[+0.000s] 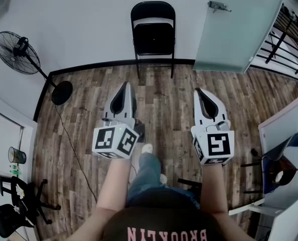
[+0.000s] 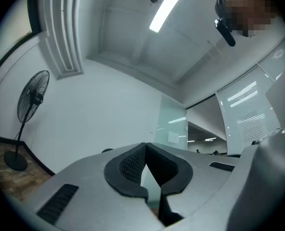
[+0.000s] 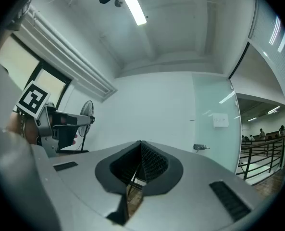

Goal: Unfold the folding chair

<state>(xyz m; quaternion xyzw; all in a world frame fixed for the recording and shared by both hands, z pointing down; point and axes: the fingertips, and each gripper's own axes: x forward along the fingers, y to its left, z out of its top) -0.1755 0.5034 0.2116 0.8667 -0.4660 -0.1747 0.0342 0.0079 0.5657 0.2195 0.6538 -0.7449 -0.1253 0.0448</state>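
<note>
Wood-plank floor [image 1: 88, 109] underfoot, white wall beyond with a dark skirting strip.

Head view: folding chair [image 1: 153, 34] at 12 o'clock, black, folded flat and upright against that wall, feet on the planks, well apart from both grippers. Pedestal fan [image 1: 18, 51] at 10 o'clock, round base on the floor, cable running down toward 7. Frosted glass door [image 1: 239, 24] at 1 o'clock, metal handle [image 1: 219, 6] near its left edge. Dark railing [image 1: 289, 39] farther out at 2.

Close to centre, left gripper [image 1: 124, 86] at 9 o'clock and right gripper [image 1: 199, 92] at 3 o'clock, side by side, both aimed toward the chair at 12, touching nothing. Marker cubes [image 1: 114, 141] at the wrist ends, bare forearms behind them.

Left gripper view: dark meshed fingers [image 2: 128, 165] pressed together, tips meeting, nothing between. Right gripper view: fingers [image 3: 154, 165] likewise closed tip to tip and empty. Through the sliver below those tips, a bit of floor and thin dark bars, too small to identify.

Jeans leg and pale shoe [image 1: 147, 148] at 6 o'clock between the arms. Black office chair [image 1: 13, 205] at 8 o'clock.
</note>
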